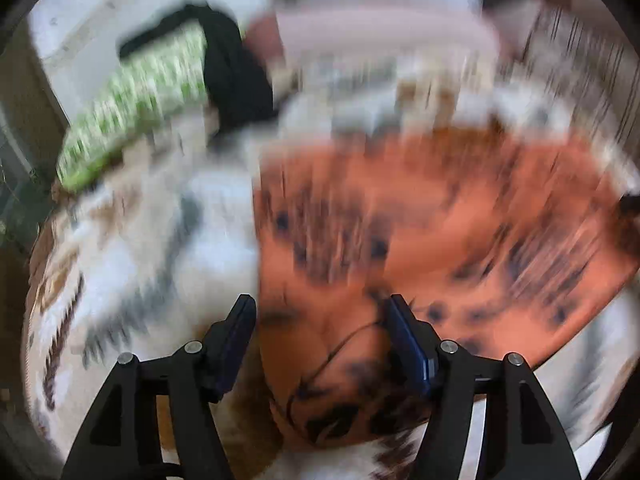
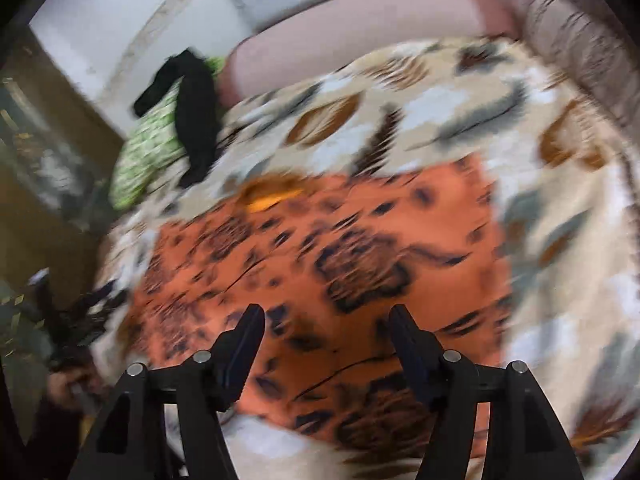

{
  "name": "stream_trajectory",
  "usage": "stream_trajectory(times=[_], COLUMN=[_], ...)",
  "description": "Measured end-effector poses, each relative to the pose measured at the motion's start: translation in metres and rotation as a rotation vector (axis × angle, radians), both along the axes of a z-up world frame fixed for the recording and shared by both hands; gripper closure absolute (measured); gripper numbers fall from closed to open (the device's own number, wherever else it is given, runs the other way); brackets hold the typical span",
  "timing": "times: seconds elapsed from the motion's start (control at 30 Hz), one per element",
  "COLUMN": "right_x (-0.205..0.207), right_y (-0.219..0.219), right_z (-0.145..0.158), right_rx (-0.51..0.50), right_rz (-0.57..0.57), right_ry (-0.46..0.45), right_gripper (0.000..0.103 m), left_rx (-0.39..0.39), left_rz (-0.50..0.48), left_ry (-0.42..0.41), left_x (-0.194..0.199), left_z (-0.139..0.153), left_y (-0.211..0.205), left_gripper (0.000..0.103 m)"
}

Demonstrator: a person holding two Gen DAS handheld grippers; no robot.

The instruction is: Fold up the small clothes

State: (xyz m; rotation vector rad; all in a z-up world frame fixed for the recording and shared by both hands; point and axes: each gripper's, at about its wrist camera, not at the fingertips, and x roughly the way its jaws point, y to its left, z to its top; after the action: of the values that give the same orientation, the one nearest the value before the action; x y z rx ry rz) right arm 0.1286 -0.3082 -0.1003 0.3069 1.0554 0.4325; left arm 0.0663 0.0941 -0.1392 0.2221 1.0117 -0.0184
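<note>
An orange garment with dark blotches (image 1: 420, 232) lies spread flat on a leaf-patterned bedspread (image 1: 132, 248); both views are blurred by motion. My left gripper (image 1: 320, 312) hangs open over the garment's near left edge, its pads apart and nothing pinched between them. In the right wrist view the same orange garment (image 2: 320, 264) fills the middle. My right gripper (image 2: 326, 320) is open above its near part, with only cloth seen below the gap. The other gripper with a hand shows dimly at the left edge (image 2: 68, 320).
A green patterned cloth (image 2: 148, 148) with a black garment (image 2: 196, 116) draped over it lies at the far left of the bed. A pink pillow (image 2: 360, 28) lies along the far side. The bed's left edge drops to a dark floor (image 2: 48, 184).
</note>
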Motion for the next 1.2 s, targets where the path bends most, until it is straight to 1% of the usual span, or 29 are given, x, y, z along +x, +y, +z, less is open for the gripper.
stream_trajectory(times=[0.03, 0.07, 0.1, 0.13, 0.17, 0.23, 0.3, 0.37, 0.43, 0.47, 0.5, 0.53, 0.57, 0.6, 0.63, 0.67, 0.7, 0.73, 0.77, 0.8, 0.87, 0.9, 0.97, 1.0, 1.03, 1.07, 1.13, 1.17, 1.2], right_x=[0.003, 0.008, 0.008, 0.006, 0.003, 0.001, 0.003, 0.009, 0.017, 0.023, 0.026, 0.032, 0.038, 0.043, 0.045, 0.043, 0.043, 0.044, 0.047, 0.057, 0.076, 0.091, 0.109, 0.118, 0.123, 0.123, 0.122, 0.121, 0.122], right_y=[-0.001, -0.008, -0.015, -0.018, -0.017, -0.011, 0.001, 0.023, 0.043, 0.057, 0.063, 0.071, 0.072, 0.067, 0.059, 0.056, 0.053, 0.049, 0.044, 0.037, 0.023, 0.009, -0.009, -0.026, -0.033, -0.04, -0.044, -0.047, -0.055], right_z=[-0.019, -0.037, -0.038, -0.032, -0.021, -0.004, 0.006, 0.008, 0.001, -0.008, -0.019, -0.032, -0.046, -0.054, -0.051, -0.042, -0.033, -0.022, -0.019, -0.017, -0.02, -0.03, -0.048, -0.058, -0.061, -0.059, -0.042, -0.037, -0.037], right_rx=[-0.05, -0.073, -0.027, -0.007, -0.017, -0.027, 0.02, 0.124, 0.193, 0.211, 0.202, 0.157, 0.114, 0.153, 0.212, 0.206, 0.186, 0.188, 0.205, 0.242, 0.256, 0.267, 0.244, 0.294, 0.352, 0.381, 0.333, 0.331, 0.345], right_rz=[-0.019, -0.063, -0.099, -0.119, -0.133, -0.113, -0.063, 0.017, 0.09, 0.137, 0.153, 0.156, 0.132, 0.098, 0.059, 0.051, 0.048, 0.056, 0.062, 0.054, 0.001, -0.056, -0.137, -0.188, -0.203, -0.215, -0.199, -0.187, -0.191], right_ry=[0.06, 0.122, 0.122, 0.113, 0.091, 0.04, 0.031, 0.054, 0.09, 0.127, 0.147, 0.175, 0.203, 0.228, 0.232, 0.213, 0.18, 0.136, 0.128, 0.123, 0.12, 0.135, 0.158, 0.185, 0.2, 0.205, 0.141, 0.117, 0.113], right_gripper=[0.035, 0.036, 0.041, 0.041, 0.04, 0.04, 0.039, 0.037, 0.036, 0.036, 0.035, 0.035, 0.035, 0.037, 0.037, 0.037, 0.036, 0.036, 0.036, 0.035, 0.035, 0.035, 0.035, 0.035, 0.035, 0.035, 0.035, 0.034, 0.032], left_rx=[-0.024, -0.037, -0.034, -0.019, -0.004, -0.001, -0.053, -0.094, -0.099, -0.067, 0.003, 0.051, 0.012, -0.051, -0.061, -0.068, -0.114, -0.159, -0.21, -0.223, -0.221, -0.196, -0.14, -0.184, -0.255, -0.277, -0.197, -0.172, -0.164], left_rz=[0.017, 0.039, 0.064, 0.068, 0.06, 0.022, -0.022, -0.057, -0.089, -0.087, -0.066, -0.024, -0.006, 0.032, 0.051, 0.067, 0.063, 0.052, 0.045, 0.05, 0.068, 0.109, 0.206, 0.249, 0.28, 0.306, 0.335, 0.336, 0.329], left_ry=[0.013, -0.002, -0.013, -0.043, -0.082, -0.12, -0.133, -0.13, -0.108, -0.086, -0.045, 0.003, 0.007, 0.009, 0.003, -0.026, -0.074, -0.097, -0.108, -0.11, -0.089, -0.039, 0.051, 0.077, 0.079, 0.072, 0.008, -0.003, 0.018], left_x=[0.0, -0.002, -0.004, -0.007, -0.01, -0.01, -0.007, -0.001, 0.01, 0.016, 0.027, 0.039, 0.041, 0.043, 0.043, 0.042, 0.041, 0.043, 0.05, 0.058, 0.081, 0.098, 0.121, 0.129, 0.127, 0.125, 0.122, 0.123, 0.128], left_z=[-0.01, -0.005, 0.005, 0.014, 0.022, 0.035, 0.044, 0.046, 0.038, 0.028, 0.01, -0.01, -0.012, -0.006, 0.002, 0.012, 0.026, 0.035, 0.042, 0.043, 0.035, 0.02, -0.006, -0.015, -0.016, -0.014, -0.005, -0.004, -0.008], left_y=[0.006, 0.009, 0.01, 0.009, 0.006, -0.004, -0.019, -0.036, -0.053, -0.059, -0.061, -0.056, -0.049, -0.039, -0.035, -0.031, -0.026, -0.022, -0.017, -0.016, -0.007, 0.004, 0.024, 0.039, 0.051, 0.058, 0.062, 0.062, 0.064], left_gripper=[0.026, 0.025, 0.025, 0.025, 0.025, 0.025, 0.025, 0.025, 0.025, 0.025, 0.024, 0.022, 0.02, 0.02, 0.02, 0.02, 0.02, 0.02, 0.02, 0.02, 0.02, 0.02, 0.02, 0.019, 0.019, 0.019, 0.019, 0.019, 0.019])
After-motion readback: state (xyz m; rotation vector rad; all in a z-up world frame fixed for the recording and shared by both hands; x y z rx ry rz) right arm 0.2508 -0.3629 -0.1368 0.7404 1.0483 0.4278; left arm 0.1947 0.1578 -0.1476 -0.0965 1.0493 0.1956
